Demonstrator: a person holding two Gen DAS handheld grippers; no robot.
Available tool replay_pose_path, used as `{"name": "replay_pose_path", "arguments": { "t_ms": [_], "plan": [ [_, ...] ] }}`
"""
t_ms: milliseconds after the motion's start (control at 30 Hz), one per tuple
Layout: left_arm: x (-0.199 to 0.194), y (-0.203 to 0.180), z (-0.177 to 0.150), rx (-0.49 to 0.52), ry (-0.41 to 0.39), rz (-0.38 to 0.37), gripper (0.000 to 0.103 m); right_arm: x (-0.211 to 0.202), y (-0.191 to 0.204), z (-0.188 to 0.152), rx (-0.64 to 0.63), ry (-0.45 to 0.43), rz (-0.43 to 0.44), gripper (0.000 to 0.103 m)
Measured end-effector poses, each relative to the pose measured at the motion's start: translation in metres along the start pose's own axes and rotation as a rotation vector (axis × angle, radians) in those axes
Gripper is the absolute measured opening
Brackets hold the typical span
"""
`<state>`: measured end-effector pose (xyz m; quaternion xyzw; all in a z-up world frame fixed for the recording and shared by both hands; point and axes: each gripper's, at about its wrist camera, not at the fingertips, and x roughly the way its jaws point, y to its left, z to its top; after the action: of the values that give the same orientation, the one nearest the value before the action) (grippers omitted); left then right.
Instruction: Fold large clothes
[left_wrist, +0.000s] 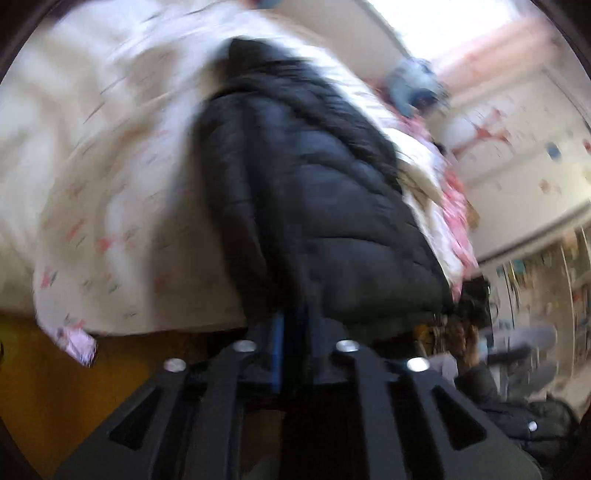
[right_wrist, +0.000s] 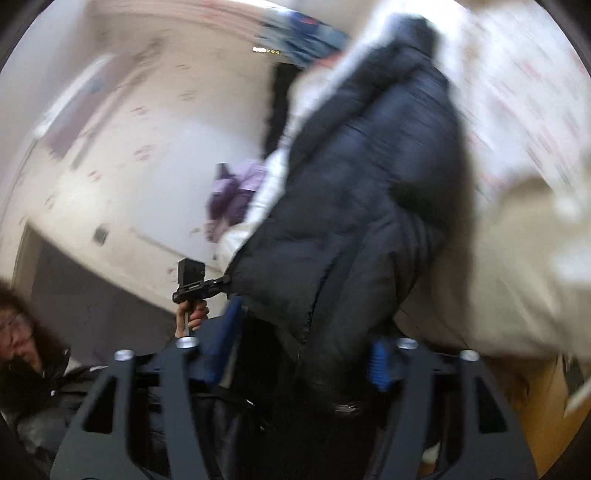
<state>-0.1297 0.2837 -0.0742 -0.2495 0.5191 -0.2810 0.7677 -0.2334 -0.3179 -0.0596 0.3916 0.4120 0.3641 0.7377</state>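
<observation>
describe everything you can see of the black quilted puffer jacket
The black quilted puffer jacket is padded, with stitched channels and a slightly shiny shell; a seam or zip line runs down it in the right wrist view. It stretches from the grippers away over the white patterned bedding. The left gripper is shut on its near edge. The right gripper has jacket fabric between its blue-padded fingers, but how tightly it grips is unclear. Motion blur hides finer detail.
</observation>
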Motion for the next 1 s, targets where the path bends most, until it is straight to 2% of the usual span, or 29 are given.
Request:
{"name": "replay_pose_path", "arguments": {
  "t_ms": [33,67,100,133,233,300,367,433,533,667,700,733,767,800,833,900,933,1000],
  "plan": [
    [-0.001,0.012,0.001,-0.035,-0.015,-0.016,0.048,-0.002,-0.008,-0.002,0.021,-0.005,0.003,0.064],
    [-0.004,0.029,0.001,-0.087,-0.05,-0.036,0.072,-0.004,-0.016,-0.004,0.039,-0.013,0.009,0.066],
    [-0.006,0.038,0.001,-0.11,-0.078,-0.046,0.075,-0.004,-0.021,-0.005,0.049,-0.014,0.013,0.072],
    [-0.006,0.041,0.001,-0.117,-0.085,-0.053,0.076,-0.003,-0.024,-0.005,0.054,-0.012,0.003,0.075],
    [-0.005,0.054,0.0,-0.145,-0.109,-0.058,0.079,0.005,-0.036,-0.008,0.07,0.026,-0.038,0.075],
    [-0.005,0.059,-0.002,-0.154,-0.116,-0.078,0.085,0.007,-0.042,-0.011,0.091,0.025,-0.018,0.076],
    [0.002,0.061,-0.001,-0.155,-0.113,-0.094,0.085,0.01,-0.049,-0.012,0.108,0.02,-0.003,0.078],
    [0.009,0.067,0.002,-0.157,-0.096,-0.104,0.086,0.018,-0.053,-0.01,0.121,0.023,0.021,0.082],
    [0.034,0.067,0.009,-0.149,-0.027,-0.124,0.088,0.032,-0.049,-0.009,0.11,0.046,0.042,0.082],
    [0.058,0.044,0.014,-0.102,0.05,-0.182,0.088,0.046,-0.04,-0.008,0.082,0.063,0.054,0.082],
    [0.062,0.035,0.015,-0.078,0.065,-0.183,0.087,0.047,-0.037,-0.008,0.069,0.06,0.05,0.079],
    [0.064,0.026,0.017,-0.056,0.074,-0.156,0.087,0.047,-0.035,-0.009,0.058,0.056,0.049,0.066],
    [0.066,0.022,0.018,-0.051,0.07,-0.117,0.078,0.047,-0.033,-0.009,0.044,0.043,0.046,0.057],
    [0.068,0.017,0.02,-0.052,0.071,-0.08,0.046,0.045,-0.032,-0.008,0.038,0.032,0.041,0.036],
    [0.069,0.014,0.023,-0.06,0.077,-0.048,0.031,0.043,-0.03,-0.008,0.03,0.02,0.039,0.023],
    [0.063,0.004,0.028,-0.042,0.048,-0.009,0.018,0.04,-0.021,-0.006,-0.001,-0.009,0.053,0.017],
    [0.057,-0.008,0.031,-0.017,0.034,0.016,0.016,0.039,-0.013,-0.004,-0.025,-0.024,0.067,0.015],
    [0.043,-0.022,0.034,0.008,-0.007,0.01,0.012,0.035,0.002,0.0,-0.061,-0.053,0.093,0.013]
  ]
}}
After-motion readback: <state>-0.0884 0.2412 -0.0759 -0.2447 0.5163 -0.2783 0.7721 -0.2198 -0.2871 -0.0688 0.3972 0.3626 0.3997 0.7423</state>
